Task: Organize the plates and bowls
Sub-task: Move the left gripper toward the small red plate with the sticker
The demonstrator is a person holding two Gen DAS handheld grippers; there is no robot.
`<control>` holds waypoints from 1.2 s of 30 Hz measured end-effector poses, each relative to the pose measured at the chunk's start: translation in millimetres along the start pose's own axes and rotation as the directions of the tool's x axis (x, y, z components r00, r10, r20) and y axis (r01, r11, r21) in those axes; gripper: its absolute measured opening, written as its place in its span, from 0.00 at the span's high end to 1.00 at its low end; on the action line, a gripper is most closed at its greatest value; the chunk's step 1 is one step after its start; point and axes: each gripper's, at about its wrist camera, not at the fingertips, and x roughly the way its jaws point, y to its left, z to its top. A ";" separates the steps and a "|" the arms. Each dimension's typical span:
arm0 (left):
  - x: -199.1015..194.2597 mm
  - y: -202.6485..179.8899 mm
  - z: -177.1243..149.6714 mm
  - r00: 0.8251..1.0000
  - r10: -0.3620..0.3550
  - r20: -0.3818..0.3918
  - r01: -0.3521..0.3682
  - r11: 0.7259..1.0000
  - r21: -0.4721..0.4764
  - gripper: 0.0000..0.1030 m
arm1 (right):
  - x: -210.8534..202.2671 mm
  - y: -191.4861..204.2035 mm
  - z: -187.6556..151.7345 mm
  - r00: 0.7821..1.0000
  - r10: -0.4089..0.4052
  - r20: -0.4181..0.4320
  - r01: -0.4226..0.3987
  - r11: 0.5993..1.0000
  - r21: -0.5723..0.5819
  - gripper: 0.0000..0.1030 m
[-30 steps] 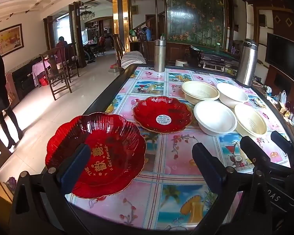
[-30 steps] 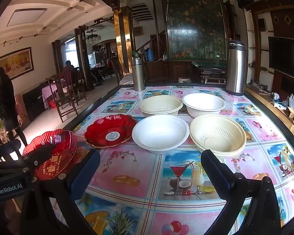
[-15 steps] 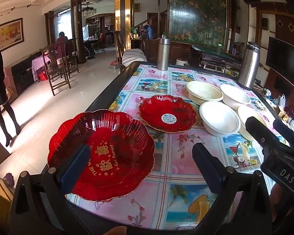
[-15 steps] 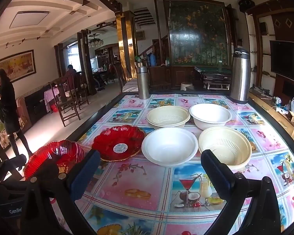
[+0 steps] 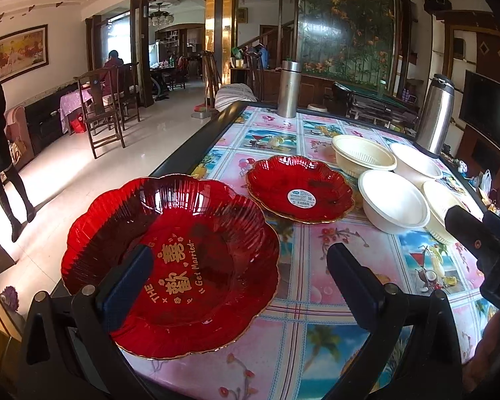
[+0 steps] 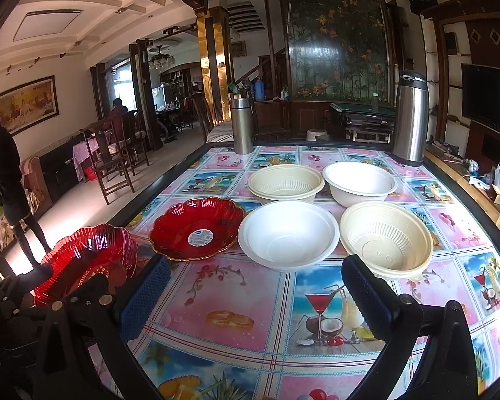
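Left wrist view: your left tongs [image 5: 238, 285] gape over the red plate [image 5: 170, 263]; right tongs [image 6: 255, 291] gape, bowls at 12 o'clock.

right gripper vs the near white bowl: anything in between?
Nothing. In the right wrist view, only bare patterned tablecloth lies between the open right gripper and the near white bowl.

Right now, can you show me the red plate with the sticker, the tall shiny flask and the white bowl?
Red plate with sticker [image 6: 198, 236], right wrist view, on its sticker.
Tall flask [image 6: 411, 120], right wrist view, mid-body.
White bowl [image 6: 288, 235], right wrist view, inside bottom.
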 end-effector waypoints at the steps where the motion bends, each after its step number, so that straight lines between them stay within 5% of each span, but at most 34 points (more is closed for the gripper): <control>1: 0.4 1.6 -1.5 1.000 0.017 0.023 -0.017 1.000 -0.009 0.00 | 1.1 -0.7 -0.8 1.000 -0.002 -0.005 0.002 1.000 -0.001 0.00; 5: -2.7 4.1 0.6 0.992 0.040 0.123 -0.031 0.997 -0.072 0.00 | 4.5 -5.9 -3.0 1.000 -0.014 -0.006 0.014 1.000 0.005 0.00; 10: 12.1 -11.8 16.7 0.986 0.042 0.159 -0.030 0.996 -0.078 0.00 | 6.6 -14.5 -0.4 1.000 -0.030 0.000 0.030 0.999 0.033 0.00; 16: 37.7 -37.3 15.5 0.994 0.038 0.107 -0.037 0.999 -0.008 0.00 | 7.9 -26.9 0.4 0.998 -0.063 0.015 0.062 0.996 0.060 0.00; 24: 27.0 -43.0 10.9 0.986 0.067 0.152 -0.067 0.998 -0.005 0.00 | 17.7 -35.3 -2.8 0.998 -0.070 0.001 0.070 0.994 0.085 0.00; 36: 33.6 -50.1 13.5 0.997 -0.006 0.080 0.003 0.999 0.035 0.00 | 24.7 -43.4 5.2 0.997 -0.075 -0.002 0.074 0.992 0.102 0.00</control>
